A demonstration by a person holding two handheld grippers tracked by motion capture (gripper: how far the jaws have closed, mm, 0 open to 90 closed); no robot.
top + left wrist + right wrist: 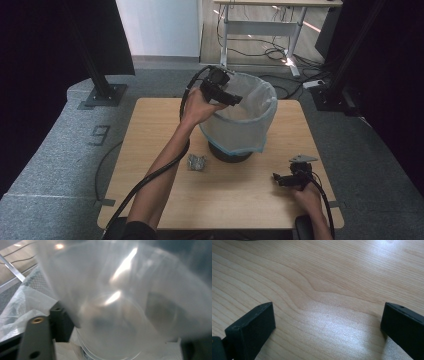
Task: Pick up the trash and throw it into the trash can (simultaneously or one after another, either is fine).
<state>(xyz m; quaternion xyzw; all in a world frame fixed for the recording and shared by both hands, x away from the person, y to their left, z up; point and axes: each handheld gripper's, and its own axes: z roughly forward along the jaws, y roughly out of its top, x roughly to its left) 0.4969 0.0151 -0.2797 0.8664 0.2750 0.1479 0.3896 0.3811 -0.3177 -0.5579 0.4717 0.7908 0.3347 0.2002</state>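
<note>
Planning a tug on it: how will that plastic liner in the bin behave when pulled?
The plastic liner looks thin and translucent, so probably floppy and light. It drapes loosely over the bin, so it may slide off. The left gripper at its rim could stretch or tear it.

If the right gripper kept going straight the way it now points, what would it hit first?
Most likely the bare wooden table. The right gripper sits low with its fingers spread apart, angled slightly down at the wood. Nothing lies between them or just ahead; the crumpled foil ball lies further off, though depth is unclear.
</note>
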